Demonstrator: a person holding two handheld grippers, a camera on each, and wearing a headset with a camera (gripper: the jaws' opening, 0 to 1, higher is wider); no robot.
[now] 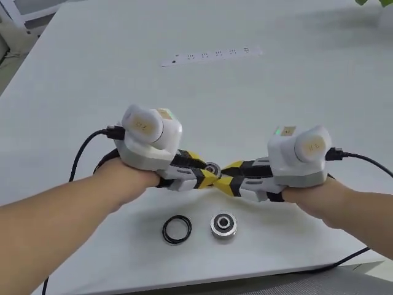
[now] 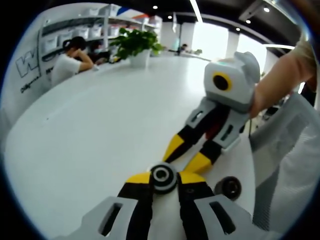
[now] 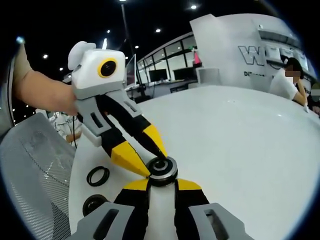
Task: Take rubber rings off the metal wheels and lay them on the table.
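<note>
The metal wheel is hanging above the table. The left gripper is pinching it from 9 o'clock and the right gripper from 3 o'clock, both with jaws nearly closed. Below it, a rubber ring is lying at 7 o'clock and a second wheel at 6 o'clock.

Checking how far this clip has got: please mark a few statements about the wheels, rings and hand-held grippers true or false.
1. The left hand-held gripper and the right hand-held gripper both grip one metal wheel. True.
2. Two loose rubber rings lie on the table. False: a single rubber ring lies on the table.
3. A second metal wheel sits beside that ring, not touching it. True.
4. The power strip lies between the ring and the wheel. False: the power strip lies far across the table.
</note>
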